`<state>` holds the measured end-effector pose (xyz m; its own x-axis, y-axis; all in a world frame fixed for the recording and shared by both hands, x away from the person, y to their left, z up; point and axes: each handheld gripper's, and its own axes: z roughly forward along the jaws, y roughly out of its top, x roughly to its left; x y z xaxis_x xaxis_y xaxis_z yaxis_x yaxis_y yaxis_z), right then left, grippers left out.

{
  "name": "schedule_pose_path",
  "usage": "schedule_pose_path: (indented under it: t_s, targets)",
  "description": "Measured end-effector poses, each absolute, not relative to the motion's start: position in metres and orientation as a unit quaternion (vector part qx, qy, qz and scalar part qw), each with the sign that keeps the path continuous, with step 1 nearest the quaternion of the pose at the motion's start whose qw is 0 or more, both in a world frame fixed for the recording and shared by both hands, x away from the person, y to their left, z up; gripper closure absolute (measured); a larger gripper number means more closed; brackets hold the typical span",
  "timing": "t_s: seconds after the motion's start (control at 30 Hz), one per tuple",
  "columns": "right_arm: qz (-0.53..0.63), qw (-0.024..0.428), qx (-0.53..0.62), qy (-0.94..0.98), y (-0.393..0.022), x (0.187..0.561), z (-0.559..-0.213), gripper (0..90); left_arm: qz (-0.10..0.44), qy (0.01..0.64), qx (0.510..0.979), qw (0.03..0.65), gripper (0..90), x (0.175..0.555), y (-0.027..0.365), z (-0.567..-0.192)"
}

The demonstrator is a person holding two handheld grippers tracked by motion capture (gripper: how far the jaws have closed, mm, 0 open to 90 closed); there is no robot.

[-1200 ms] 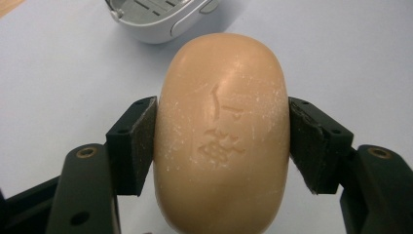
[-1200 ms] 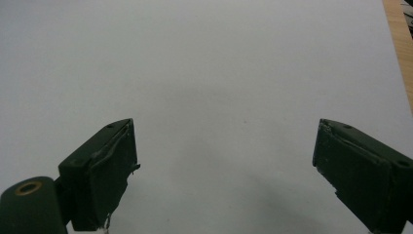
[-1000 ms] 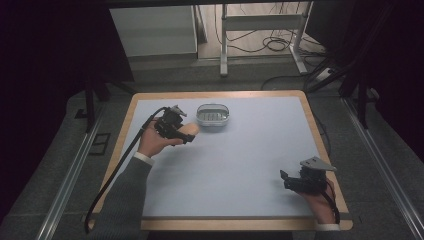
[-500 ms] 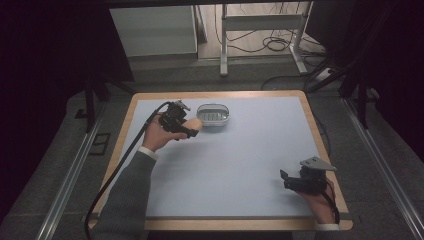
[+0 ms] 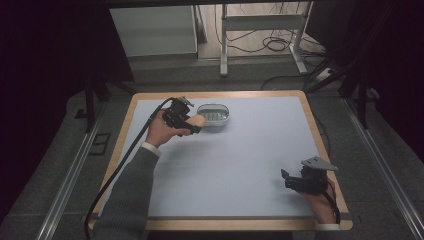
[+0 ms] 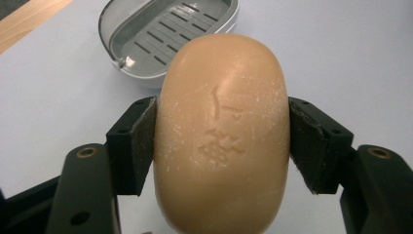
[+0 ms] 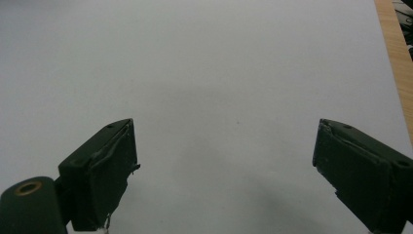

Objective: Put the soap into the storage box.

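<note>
We see the left tool point(image 6: 221, 141) pinching a tan soap bar point(image 6: 221, 131) above the desk point(image 5: 250, 165), just short of the grey soap dish point(image 5: 213, 114). The right tool point(image 7: 224, 170), jaws spread and empty, sits well apart near the desk's right edge. In our judgement the smooth, rounded bar could squirt from the pads or clip the dish rim. The stamped mark is unreadable; the bar's underside is hidden.
</note>
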<state>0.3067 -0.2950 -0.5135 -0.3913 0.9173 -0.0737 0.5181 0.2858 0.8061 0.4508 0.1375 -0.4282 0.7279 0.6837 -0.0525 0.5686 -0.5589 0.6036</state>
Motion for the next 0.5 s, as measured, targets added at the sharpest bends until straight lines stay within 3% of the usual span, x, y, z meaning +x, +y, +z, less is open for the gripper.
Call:
schedule_pose_path:
  t_s: [0.5]
  targets:
    - [0.358, 0.276, 0.478, 0.753, -0.295, 0.307, -0.514, 8.8, 0.101, 0.344, 0.881, 0.309, 32.4, 0.460, 0.123, -0.413]
